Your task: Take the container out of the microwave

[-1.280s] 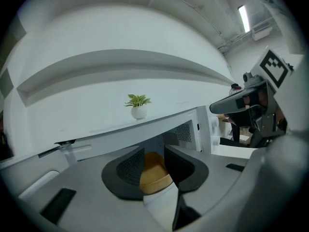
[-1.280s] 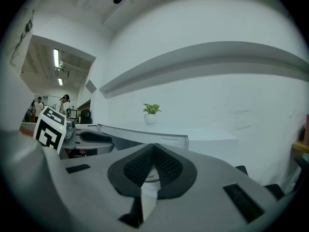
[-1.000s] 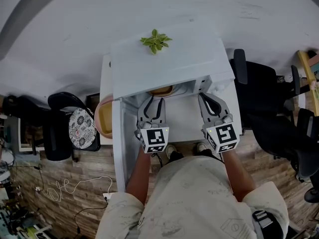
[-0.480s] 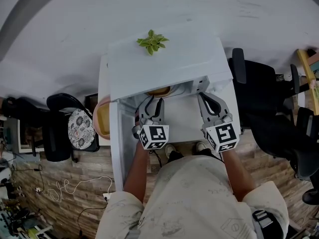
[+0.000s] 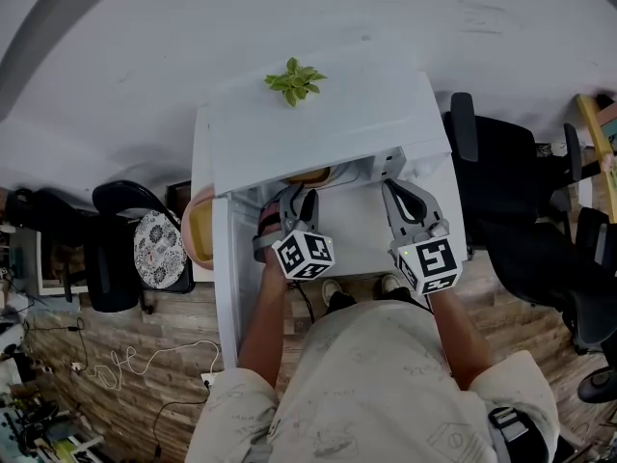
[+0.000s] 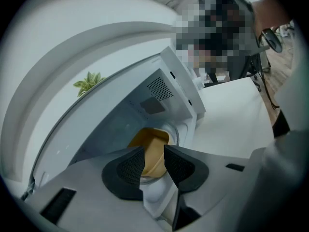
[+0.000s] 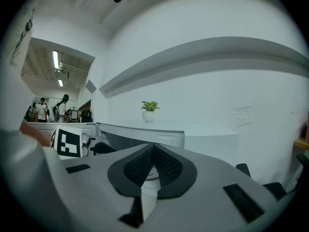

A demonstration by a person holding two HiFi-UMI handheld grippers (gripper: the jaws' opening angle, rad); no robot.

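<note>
The white microwave (image 5: pixel 318 123) stands open, its door (image 5: pixel 227 278) swung out to the left. In its cavity a yellow container (image 6: pixel 150 140) sits on the turntable, and from the head view only its edge (image 5: pixel 310 175) shows under the roof. My left gripper (image 5: pixel 292 203) is at the mouth of the cavity, rolled to one side. In the left gripper view it (image 6: pixel 154 161) is open, with the container seen through the gap and not touched. My right gripper (image 5: pixel 402 196) hovers over the table by the microwave's right front corner and is shut (image 7: pixel 153 153) on nothing.
A small potted plant (image 5: pixel 294 80) stands on the microwave's roof. The microwave rests on a white table (image 6: pixel 231 110). Black office chairs (image 5: pixel 501 191) are on the right, and a chair with a patterned cushion (image 5: pixel 157 249) is on the left. People stand far off (image 7: pixel 42 109).
My left gripper has rolled, so its marker cube now sits tilted, and it has edged slightly right at the microwave's opening. The right gripper has stayed where it was.
</note>
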